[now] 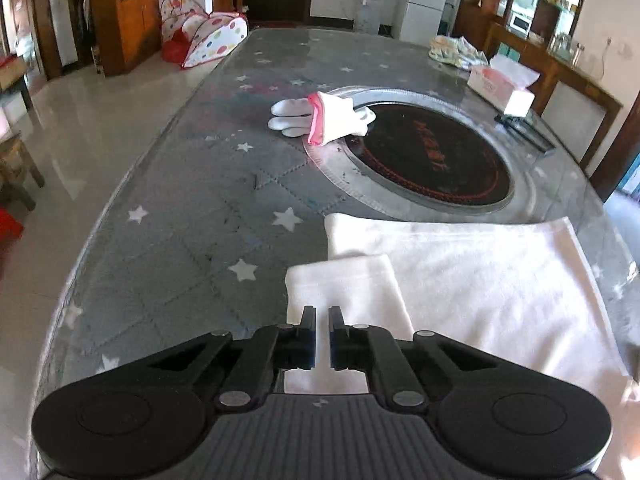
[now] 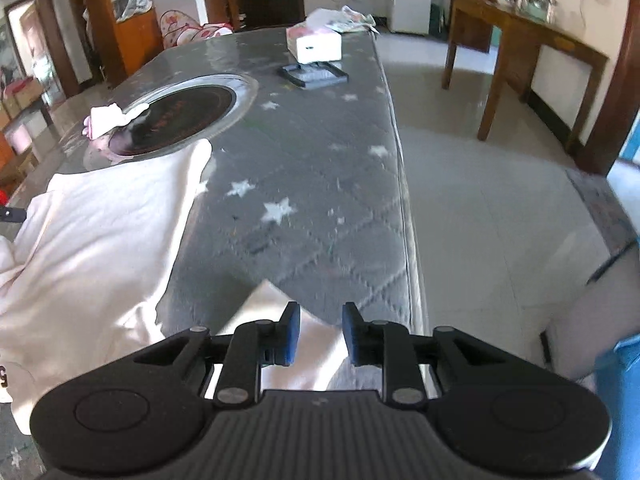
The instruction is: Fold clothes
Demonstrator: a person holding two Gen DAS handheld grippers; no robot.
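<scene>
A white garment (image 1: pixel 480 280) lies spread on a long table (image 1: pixel 180 220) covered with a grey quilted, star-printed mat under a clear sheet. In the left wrist view its body runs as a broad flat panel from the near edge of the table away toward a round black inset plate (image 1: pixel 432 152) in the tabletop, with its far hem straight and just short of the plate's metal rim; its long axis lies roughly along the length of the table. A sleeve-like flap (image 1: pixel 344 296) is folded over the garment's left side and points away from the camera. The left gripper (image 1: pixel 322 312) sits low over that flap with its jaws drawn to a narrow slit; whether cloth is pinched between them cannot be told. In the right wrist view the same garment (image 2: pixel 100 240) fills the left of the frame, wrinkled near the camera, and a loose corner of cloth (image 2: pixel 276 312) lies under the right gripper (image 2: pixel 319 316), whose jaws stand apart with a moderate gap, the cloth showing between and beneath them. Farther up the table a small white glove with a pink cuff (image 1: pixel 320 118) rests partly on the plate's rim, and a tissue box (image 1: pixel 500 88) stands near the far right edge.
</scene>
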